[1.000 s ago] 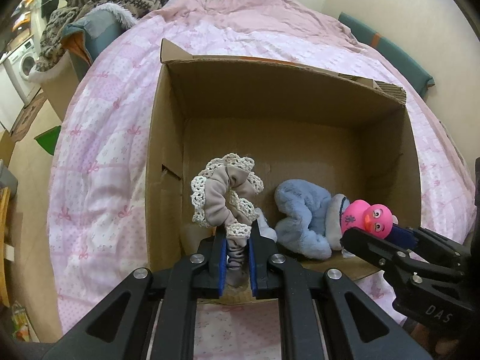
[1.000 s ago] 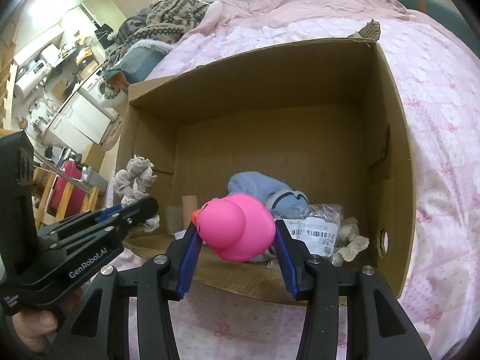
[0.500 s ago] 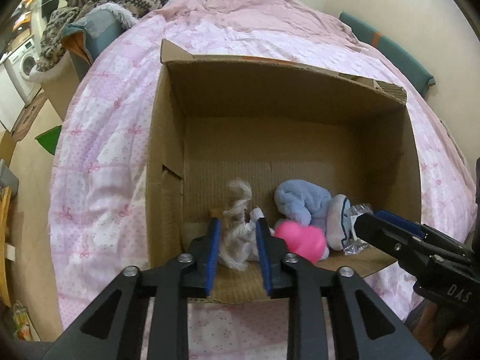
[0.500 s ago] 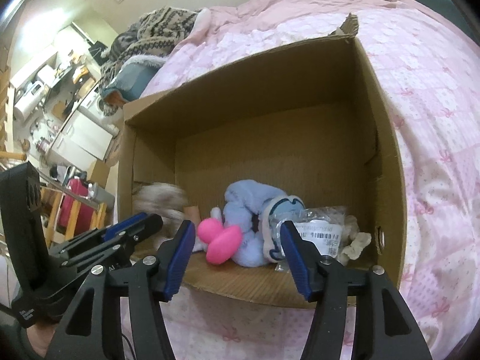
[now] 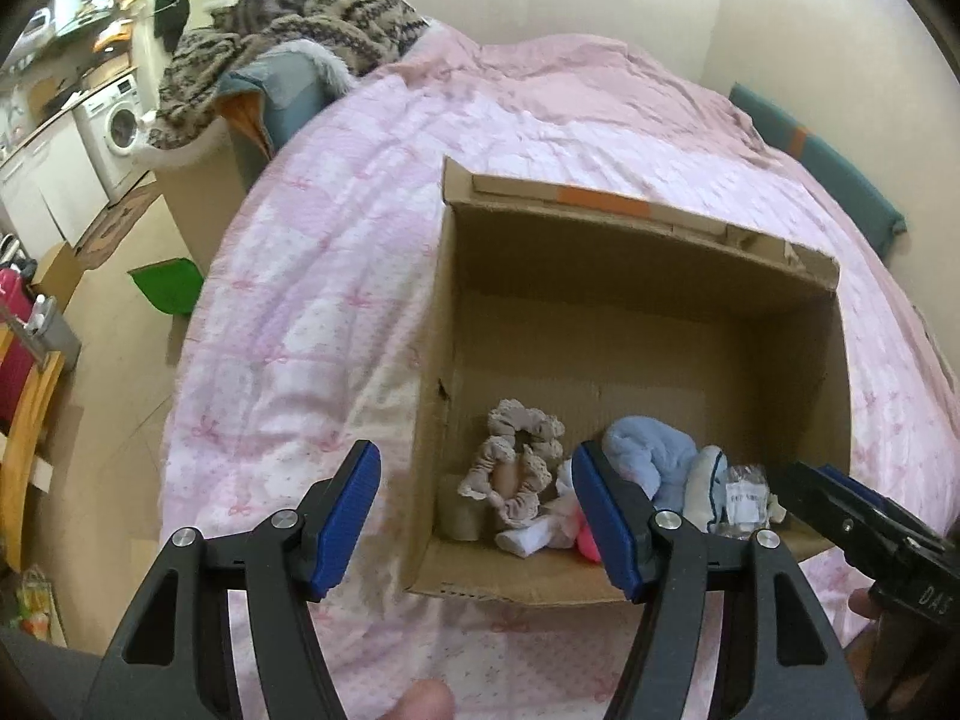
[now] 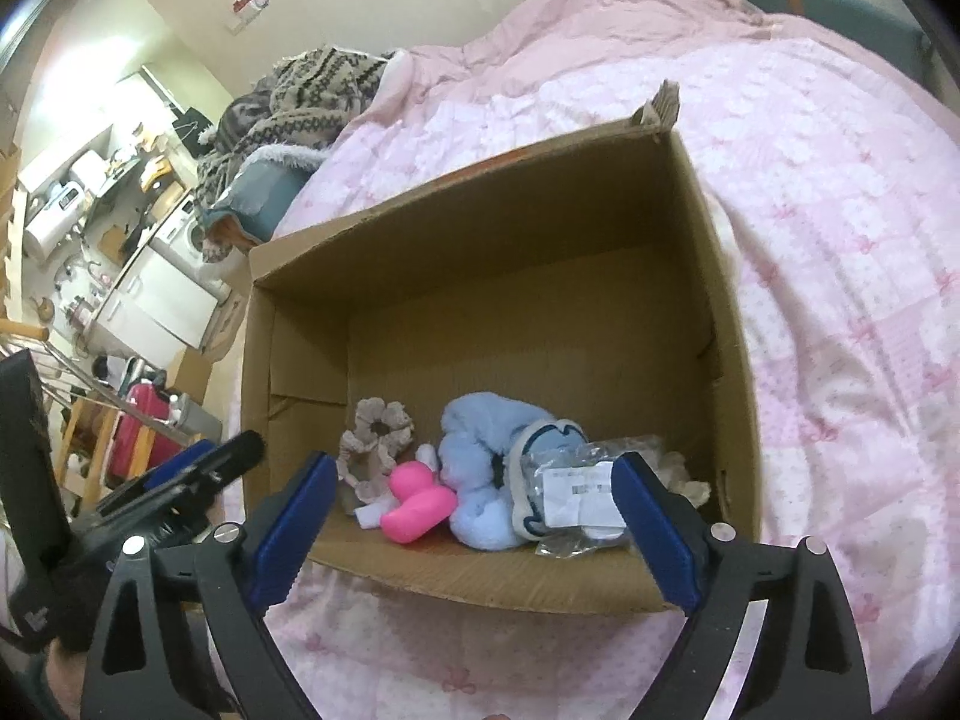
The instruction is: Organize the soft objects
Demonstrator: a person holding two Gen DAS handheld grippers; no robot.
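Note:
An open cardboard box (image 5: 600, 252) (image 6: 480, 228) stands on the pink bed. Inside at the near wall lie a beige lace scrunchie (image 5: 510, 468) (image 6: 375, 444), a pink toy duck (image 6: 417, 501) (image 5: 588, 534), a light blue plush (image 5: 648, 456) (image 6: 486, 456) and a clear plastic packet (image 6: 579, 498) (image 5: 741, 492). My left gripper (image 5: 480, 516) is open and empty, held above the box's near left corner. My right gripper (image 6: 474, 525) is open and empty above the box's near edge.
The pink quilt (image 5: 336, 276) (image 6: 840, 240) covers the bed all around the box. A patterned blanket pile (image 5: 300, 18) (image 6: 300, 102) lies at the far left end. The floor, a washing machine (image 5: 117, 120) and a green item (image 5: 165, 285) are to the left.
Both grippers opened and let go: the scrunchie and the pink duck dropped into the box. Both grippers then pulled back and up from the box.

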